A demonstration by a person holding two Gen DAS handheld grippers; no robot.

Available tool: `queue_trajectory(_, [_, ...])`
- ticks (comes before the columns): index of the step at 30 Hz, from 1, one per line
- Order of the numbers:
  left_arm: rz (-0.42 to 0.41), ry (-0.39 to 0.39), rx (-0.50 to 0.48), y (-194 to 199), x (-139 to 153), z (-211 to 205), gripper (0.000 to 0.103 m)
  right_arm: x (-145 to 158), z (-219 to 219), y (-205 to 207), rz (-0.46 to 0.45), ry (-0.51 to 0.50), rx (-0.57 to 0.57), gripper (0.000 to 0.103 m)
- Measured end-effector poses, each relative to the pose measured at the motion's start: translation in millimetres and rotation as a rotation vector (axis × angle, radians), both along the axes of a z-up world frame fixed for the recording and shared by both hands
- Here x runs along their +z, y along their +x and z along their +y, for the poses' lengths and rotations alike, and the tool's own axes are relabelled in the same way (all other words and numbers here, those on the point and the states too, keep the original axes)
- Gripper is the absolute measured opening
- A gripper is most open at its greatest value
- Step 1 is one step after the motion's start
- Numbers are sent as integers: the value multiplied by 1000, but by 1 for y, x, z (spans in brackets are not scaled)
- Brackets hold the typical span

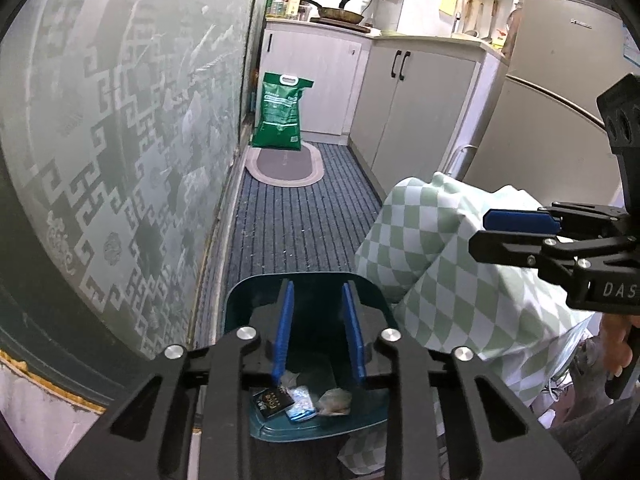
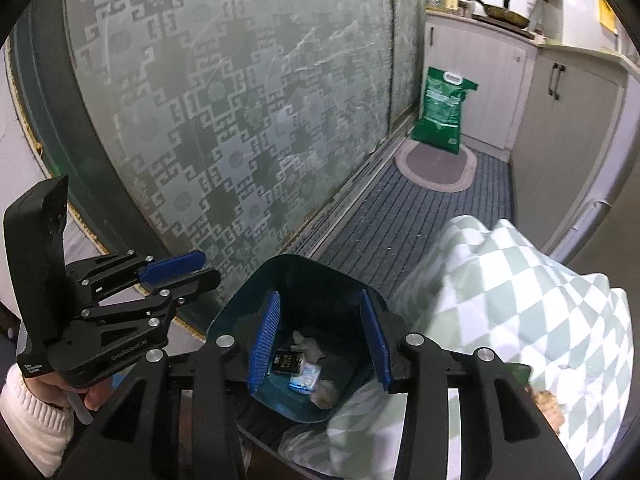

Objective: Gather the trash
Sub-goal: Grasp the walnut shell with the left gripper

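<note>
A dark teal trash bin (image 1: 240, 304) (image 2: 236, 320) stands on the floor below both grippers. Inside lie a black packet (image 1: 272, 400) (image 2: 288, 362), a blue-white wrapper (image 1: 302, 404) (image 2: 306, 378) and crumpled paper (image 1: 336, 402) (image 2: 326, 394). My left gripper (image 1: 319, 286) hovers over the bin, open and empty; it also shows in the right wrist view (image 2: 206, 268), left of the bin. My right gripper (image 2: 320, 300) is open and empty above the bin; in the left wrist view (image 1: 478, 232) it is at the right, over the cloth.
A green-and-white checked cloth (image 1: 424, 248) (image 2: 520, 292) drapes right beside the bin. A patterned glass sliding door (image 1: 120, 140) (image 2: 240, 100) runs along the left. A green sack (image 1: 280, 112) (image 2: 442, 108) and oval mat (image 1: 284, 164) lie far down the striped carpet, with cabinets (image 1: 416, 112) right.
</note>
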State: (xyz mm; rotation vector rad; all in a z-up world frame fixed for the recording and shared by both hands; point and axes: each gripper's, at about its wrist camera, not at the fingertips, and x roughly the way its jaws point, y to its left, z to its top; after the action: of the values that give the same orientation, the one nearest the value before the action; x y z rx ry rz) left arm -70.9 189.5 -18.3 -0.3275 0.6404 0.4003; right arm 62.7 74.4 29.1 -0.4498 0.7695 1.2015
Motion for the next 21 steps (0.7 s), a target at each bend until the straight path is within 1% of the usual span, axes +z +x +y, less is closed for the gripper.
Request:
queue_trajectory(2, [-6, 1, -14, 4, 2, -5, 26, 4, -8, 6, -7, 12, -19, 43])
queue_trajectory(5, [-14, 6, -49, 17, 7, -17, 26, 12, -26, 20, -8, 35, -49, 46])
queue_trajectory(7, [-15, 20, -62, 24, 9, -23, 26, 21, -44, 36, -20, 55, -97, 47])
queue_trajectory(11, [-24, 5, -116, 40, 12, -37, 26, 31, -81, 64, -42, 74, -187, 47])
queue_trajectory(13, [-21, 16, -162, 52, 12, -53, 26, 33, -96, 72, -68, 70, -220, 47])
queue_trajectory(18, [-17, 44, -264, 76, 12, -89, 28, 32, -127, 87, -66, 77, -255, 47])
queue_trajectory(21, [-2, 47, -305, 90, 9, -104, 29, 28, -140, 92, -62, 71, -265, 47])
